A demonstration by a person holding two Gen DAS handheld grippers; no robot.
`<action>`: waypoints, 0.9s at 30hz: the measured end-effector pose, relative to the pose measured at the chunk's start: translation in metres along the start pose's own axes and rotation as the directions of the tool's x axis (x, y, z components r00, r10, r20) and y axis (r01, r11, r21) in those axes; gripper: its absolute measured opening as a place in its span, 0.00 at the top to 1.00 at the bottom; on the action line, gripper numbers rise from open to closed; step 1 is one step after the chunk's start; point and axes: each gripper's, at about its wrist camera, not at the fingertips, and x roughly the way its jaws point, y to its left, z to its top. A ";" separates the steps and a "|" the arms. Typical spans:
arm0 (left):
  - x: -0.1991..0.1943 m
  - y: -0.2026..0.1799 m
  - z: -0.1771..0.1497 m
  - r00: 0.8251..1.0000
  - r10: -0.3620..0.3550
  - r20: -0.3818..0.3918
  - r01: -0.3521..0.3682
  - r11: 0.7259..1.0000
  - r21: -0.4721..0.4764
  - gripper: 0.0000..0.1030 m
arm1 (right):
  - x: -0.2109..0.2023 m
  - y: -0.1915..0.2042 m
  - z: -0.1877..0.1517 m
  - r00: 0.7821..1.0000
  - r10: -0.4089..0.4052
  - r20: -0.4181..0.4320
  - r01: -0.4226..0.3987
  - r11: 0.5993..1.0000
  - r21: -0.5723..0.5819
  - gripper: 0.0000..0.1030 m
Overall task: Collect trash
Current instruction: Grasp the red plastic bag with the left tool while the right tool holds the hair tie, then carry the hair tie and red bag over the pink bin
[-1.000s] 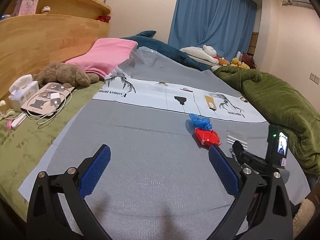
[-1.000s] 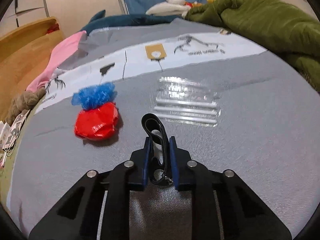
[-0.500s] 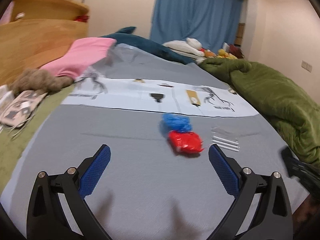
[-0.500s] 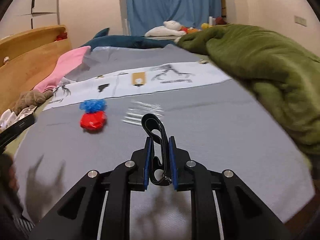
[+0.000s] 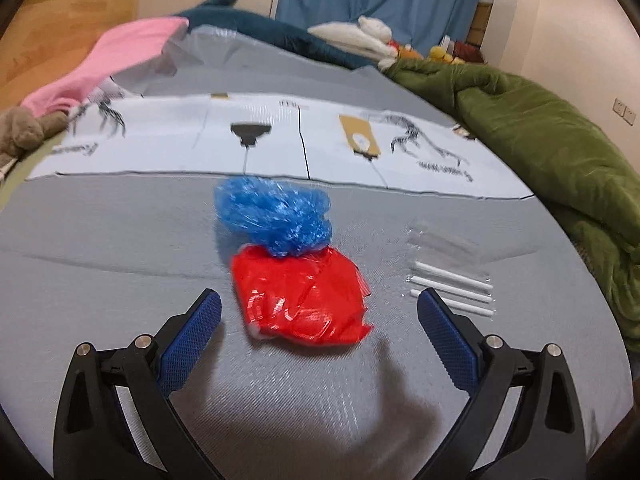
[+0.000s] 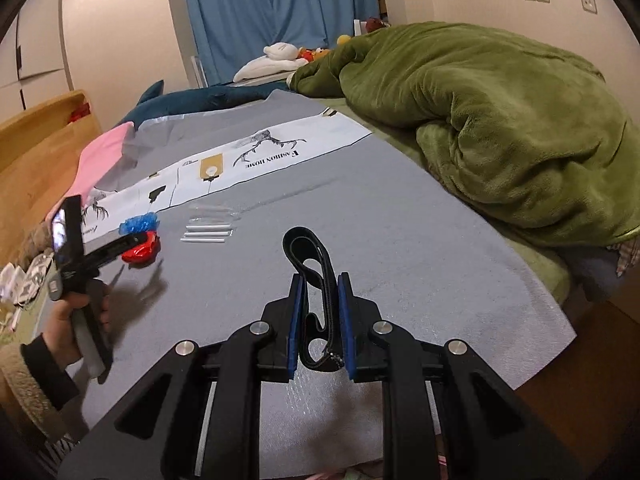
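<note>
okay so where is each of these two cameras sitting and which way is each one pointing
Left wrist: rides the open left gripper, low over the grey sheet, facing the red bag and blue bag.
Right wrist: rides the right gripper, shut on a black strap, facing across the bed; left hand visible.
Shared: both bags, white sticks.

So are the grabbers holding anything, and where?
The right gripper pinches a black strap loop near its lower end, loop poking up. The left gripper is open, holding nothing.
</note>
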 end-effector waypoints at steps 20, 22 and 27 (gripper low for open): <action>-0.035 0.005 -0.017 0.999 -0.037 -0.010 0.037 0.998 0.057 0.42 | 0.005 0.017 -0.003 0.995 0.086 -0.042 -0.087 0.996 -0.018 0.82; -0.053 0.005 -0.022 0.998 -0.055 -0.023 0.057 0.995 0.086 0.59 | -0.002 0.024 -0.003 0.993 0.110 -0.033 -0.111 0.993 -0.028 0.82; -0.109 0.005 -0.040 0.997 -0.082 0.008 0.081 0.991 0.103 0.60 | -0.019 0.039 -0.002 0.989 0.147 -0.003 -0.147 0.988 -0.044 0.82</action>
